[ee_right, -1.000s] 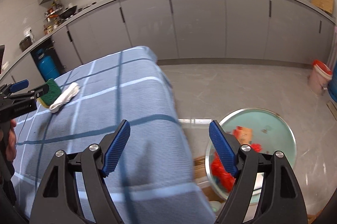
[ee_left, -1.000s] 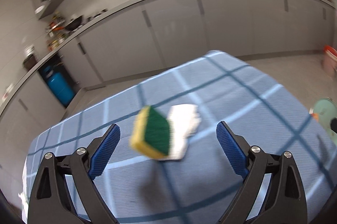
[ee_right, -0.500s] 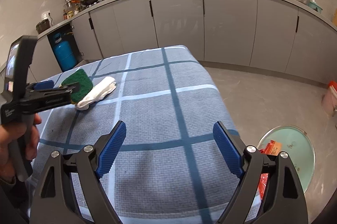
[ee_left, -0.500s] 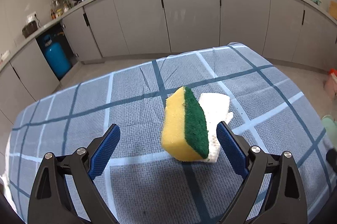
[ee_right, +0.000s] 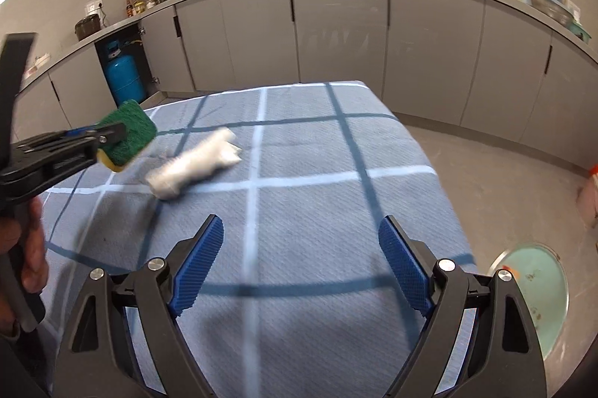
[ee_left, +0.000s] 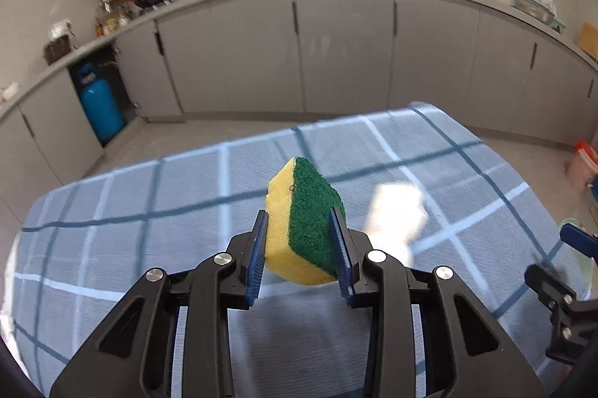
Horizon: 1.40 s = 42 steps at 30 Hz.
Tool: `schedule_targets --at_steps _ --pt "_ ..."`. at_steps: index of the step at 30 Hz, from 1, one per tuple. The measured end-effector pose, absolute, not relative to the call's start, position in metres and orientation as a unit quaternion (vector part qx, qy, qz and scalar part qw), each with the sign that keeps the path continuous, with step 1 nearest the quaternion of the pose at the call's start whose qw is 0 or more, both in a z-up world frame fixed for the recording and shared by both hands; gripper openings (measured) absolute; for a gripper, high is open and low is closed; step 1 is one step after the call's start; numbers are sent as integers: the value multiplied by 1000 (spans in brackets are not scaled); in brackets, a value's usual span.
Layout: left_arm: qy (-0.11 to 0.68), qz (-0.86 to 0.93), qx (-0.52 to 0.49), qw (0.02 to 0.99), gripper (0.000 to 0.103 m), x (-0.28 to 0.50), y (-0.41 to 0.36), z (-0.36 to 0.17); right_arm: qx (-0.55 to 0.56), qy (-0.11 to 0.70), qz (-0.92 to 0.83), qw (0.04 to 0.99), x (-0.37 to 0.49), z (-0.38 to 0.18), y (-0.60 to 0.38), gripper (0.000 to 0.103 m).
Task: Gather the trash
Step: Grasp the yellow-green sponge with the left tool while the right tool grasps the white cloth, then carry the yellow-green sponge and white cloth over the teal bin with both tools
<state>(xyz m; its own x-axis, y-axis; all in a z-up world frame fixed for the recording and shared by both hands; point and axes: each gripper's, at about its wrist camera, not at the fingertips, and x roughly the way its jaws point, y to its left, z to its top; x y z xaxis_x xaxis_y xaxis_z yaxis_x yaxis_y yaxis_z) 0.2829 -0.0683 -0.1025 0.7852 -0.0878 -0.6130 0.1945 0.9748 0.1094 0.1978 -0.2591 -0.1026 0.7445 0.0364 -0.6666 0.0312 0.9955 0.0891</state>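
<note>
From the left wrist we see our left gripper [ee_left: 301, 241] with its jaws pinching the sponge [ee_left: 304, 222], yellow foam toward the left pad and green scouring face toward the right; the sponge is held up off the desk [ee_left: 112, 211], which wears a blue checked cloth; just beyond and to the right of it lies a white wad [ee_left: 398, 211], blurred, so we cannot tell what it is made of; at the right edge our right gripper [ee_left: 560, 271] pokes in over the cloth; behind stand the grey cabinets [ee_left: 344, 46] and a blue gas cylinder [ee_left: 101, 110] in the open bay on the left.

Over on the right wrist, our right gripper [ee_right: 301, 261] hovers above the near part of the desk [ee_right: 336, 211], jaws spread wide with only cloth between them; to the left our left hand [ee_right: 26, 248] grips the left gripper [ee_right: 108, 136], which carries the sponge [ee_right: 129, 132] clear of the cloth; the white wad [ee_right: 194, 166] rests on the cloth just right of the sponge, apart from both grippers; down on the floor at the right sits a pale green bin [ee_right: 538, 297] with an orange scrap visible inside; the gas cylinder [ee_right: 123, 76] shows blue under the counter.
</note>
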Motion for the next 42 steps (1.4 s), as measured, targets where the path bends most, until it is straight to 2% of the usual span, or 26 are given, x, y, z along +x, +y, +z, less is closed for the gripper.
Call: schedule_targets --at_steps 13,17,20,24,30,33,42 --pt "316 -2 93 944 33 301 -16 -118 48 369 21 928 267 -107 -190 83" --pt "323 4 80 943 33 306 -3 -122 54 393 19 918 288 -117 -178 71" --pt "326 3 73 943 33 307 1 -124 64 411 17 909 298 -127 -173 68" --pt "331 -3 67 941 33 307 4 -126 72 427 30 901 302 -139 -167 50" --pt "335 -7 64 940 33 306 3 -129 66 419 48 904 297 -141 -164 30" --pt "337 -10 62 939 33 306 2 -129 61 411 58 908 291 -137 -162 25" --pt "337 -18 67 939 33 299 -6 -126 61 396 71 914 263 -126 -176 25"
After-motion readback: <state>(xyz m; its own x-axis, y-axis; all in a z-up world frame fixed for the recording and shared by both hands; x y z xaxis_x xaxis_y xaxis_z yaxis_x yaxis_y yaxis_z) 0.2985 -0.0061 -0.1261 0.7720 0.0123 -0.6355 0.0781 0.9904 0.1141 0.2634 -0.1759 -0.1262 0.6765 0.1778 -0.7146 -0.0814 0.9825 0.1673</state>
